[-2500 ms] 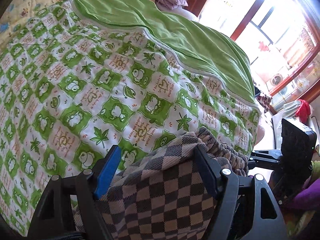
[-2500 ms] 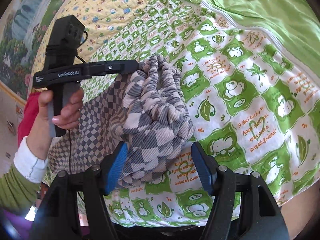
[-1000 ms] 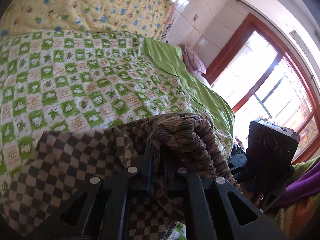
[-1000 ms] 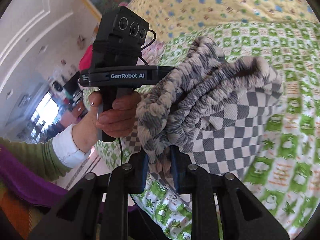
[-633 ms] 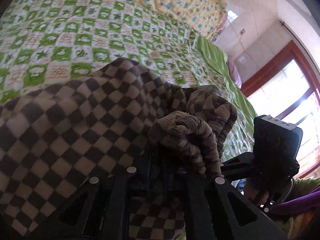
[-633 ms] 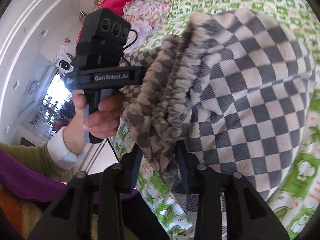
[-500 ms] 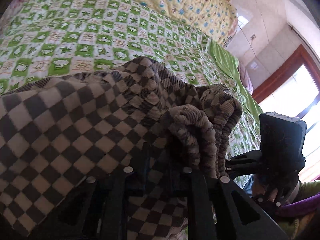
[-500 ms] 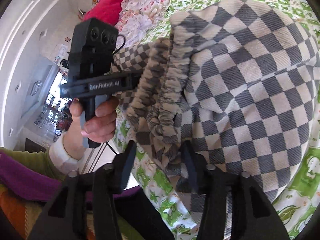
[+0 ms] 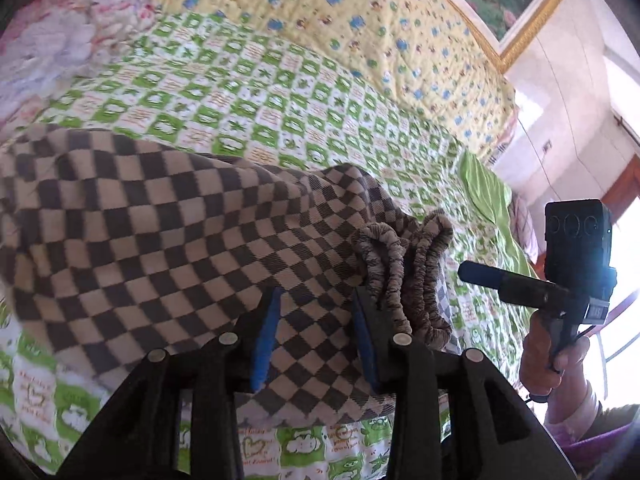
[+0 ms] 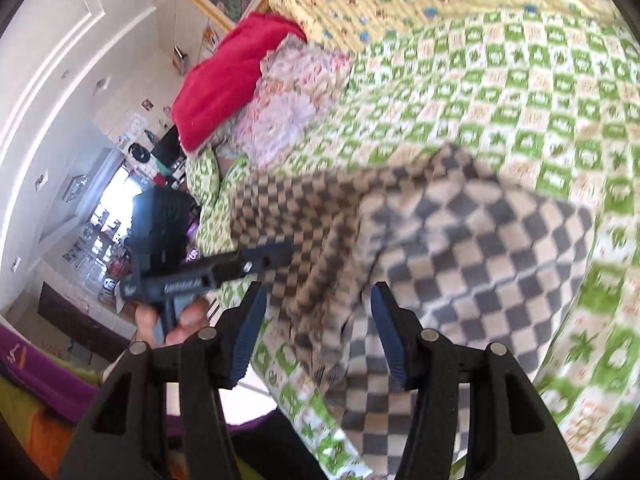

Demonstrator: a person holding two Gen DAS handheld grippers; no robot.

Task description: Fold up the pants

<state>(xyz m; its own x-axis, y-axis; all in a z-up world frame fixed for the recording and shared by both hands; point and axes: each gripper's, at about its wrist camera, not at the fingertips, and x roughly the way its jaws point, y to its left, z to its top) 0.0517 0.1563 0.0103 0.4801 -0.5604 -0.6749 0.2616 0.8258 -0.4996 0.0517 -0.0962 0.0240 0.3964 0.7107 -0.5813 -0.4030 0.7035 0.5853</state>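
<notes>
Checked pants (image 9: 168, 236) laid across the bed (image 9: 280, 108), fold step: left gripper (image 9: 316, 336) and right gripper (image 10: 316, 336) both parted, cloth just ahead; next, regrasp an edge.

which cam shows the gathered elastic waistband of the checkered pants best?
Left wrist. The ribbed, bunched elastic waistband of the brown-and-beige checkered pants is sharp there, just right of the open left gripper. In the right wrist view the pants are motion-blurred and the waistband can't be picked out.

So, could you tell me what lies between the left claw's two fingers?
Only the checkered pants, in the left wrist view: the left claw is open over them, waistband just right.
</notes>
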